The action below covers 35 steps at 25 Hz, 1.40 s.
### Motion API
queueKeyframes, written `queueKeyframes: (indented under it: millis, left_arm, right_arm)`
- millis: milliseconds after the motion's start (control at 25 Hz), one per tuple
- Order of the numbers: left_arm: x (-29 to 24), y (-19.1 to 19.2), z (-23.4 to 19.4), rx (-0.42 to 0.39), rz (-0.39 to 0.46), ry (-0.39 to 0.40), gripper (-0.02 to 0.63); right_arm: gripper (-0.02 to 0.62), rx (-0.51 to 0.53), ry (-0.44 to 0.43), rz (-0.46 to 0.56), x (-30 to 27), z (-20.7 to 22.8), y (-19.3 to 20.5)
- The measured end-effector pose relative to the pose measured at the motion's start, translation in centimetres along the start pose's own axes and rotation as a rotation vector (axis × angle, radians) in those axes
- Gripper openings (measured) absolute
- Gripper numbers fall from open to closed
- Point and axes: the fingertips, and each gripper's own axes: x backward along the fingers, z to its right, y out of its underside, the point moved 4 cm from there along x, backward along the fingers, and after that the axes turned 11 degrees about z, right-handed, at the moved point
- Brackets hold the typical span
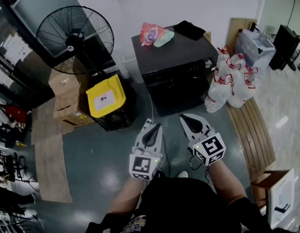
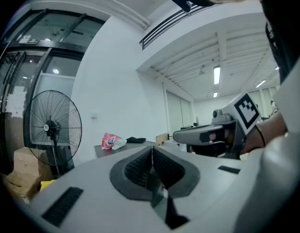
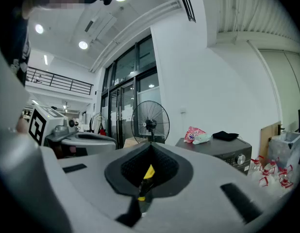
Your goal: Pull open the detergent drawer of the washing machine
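A dark grey washing machine (image 1: 175, 62) stands on the floor well ahead of both sets of jaw tips. Its front is too dark to pick out the detergent drawer. A pink packet (image 1: 151, 34) and a black cloth (image 1: 189, 29) lie on its lid. The left gripper (image 1: 150, 123) and right gripper (image 1: 182, 116) are level and side by side, each with jaws pressed together on nothing. Only the right gripper view shows a silver knob (image 3: 241, 159) on the machine's front, ahead and right of its jaws. The left gripper view catches just the lid, ahead and left of its jaws, near a standing fan (image 2: 52, 127).

Open floor (image 1: 170, 124) before washing machine (image 1: 175, 74), bagged bottles (image 1: 231, 84) right, yellow bin (image 1: 106, 97) left
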Motion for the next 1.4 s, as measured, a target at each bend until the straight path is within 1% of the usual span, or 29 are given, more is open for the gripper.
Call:
queueKeyframes:
  millis: [160, 280, 400, 440, 480, 520, 600, 760, 920, 1040, 1200, 1280, 1400]
  left_arm:
    - [0.0, -0.4, 0.1, 0.018, 0.012, -0.005, 0.012]
    - [0.3, -0.3, 0.5, 0.041, -0.002, -0.003, 0.013]
    - [0.6, -0.1, 0.2, 0.039, 0.0, 0.0, 0.015]
    - [0.7, 0.1, 0.0, 0.041, 0.002, 0.002, 0.029]
    - [0.6, 0.2, -0.3, 0.046, 0.003, 0.005, 0.066]
    - [0.5, 0.2, -0.7, 0.051, 0.005, 0.009, 0.106]
    - [0.2, 0.5, -1.6, 0.059, 0.011, 0.015, 0.133]
    - [-0.6, 1.1, -4.0, 0.074, 0.022, 0.047, 0.193]
    - [-1.8, 1.5, -7.8, 0.067, 0.035, 0.077, 0.225]
    - [-2.7, 1.7, -10.9, 0.067, 0.045, 0.095, 0.241]
    - [-4.2, 2.1, -13.8, 0.085, 0.034, 0.133, 0.257]
    - [-4.8, 2.2, -15.2, 0.092, 0.021, 0.156, 0.262]
    - [-5.7, 2.9, -17.5, 0.095, 0.025, 0.178, 0.265]
  right_arm:
    - [0.005, -0.046, -0.011, 0.026, 0.2, 0.0, -0.2]
    - [0.006, -0.091, -0.006, 0.032, 0.3, -0.1, 0.4]
    - [0.008, -0.126, 0.0, 0.033, 0.1, -0.1, 0.9]
    - [0.01, -0.136, 0.004, 0.035, -0.1, -0.1, 1.0]
    - [0.02, -0.146, 0.009, 0.037, -0.4, 0.0, 1.1]
    - [0.058, -0.155, 0.013, 0.039, -0.7, 0.1, 1.4]
    - [0.071, -0.164, 0.024, 0.042, -1.5, 0.2, 1.8]
    - [0.133, -0.167, 0.052, 0.043, -4.1, 0.3, 2.0]
    - [0.197, -0.187, 0.097, 0.048, -7.6, 0.7, 2.6]
    - [0.221, -0.185, 0.12, 0.053, -10.5, 0.8, 2.8]
    - [0.256, -0.181, 0.155, 0.044, -13.6, 1.2, 3.6]
    - [0.267, -0.179, 0.173, 0.037, -15.1, 1.5, 4.2]
    - [0.276, -0.177, 0.198, 0.031, -17.4, 1.7, 4.9]
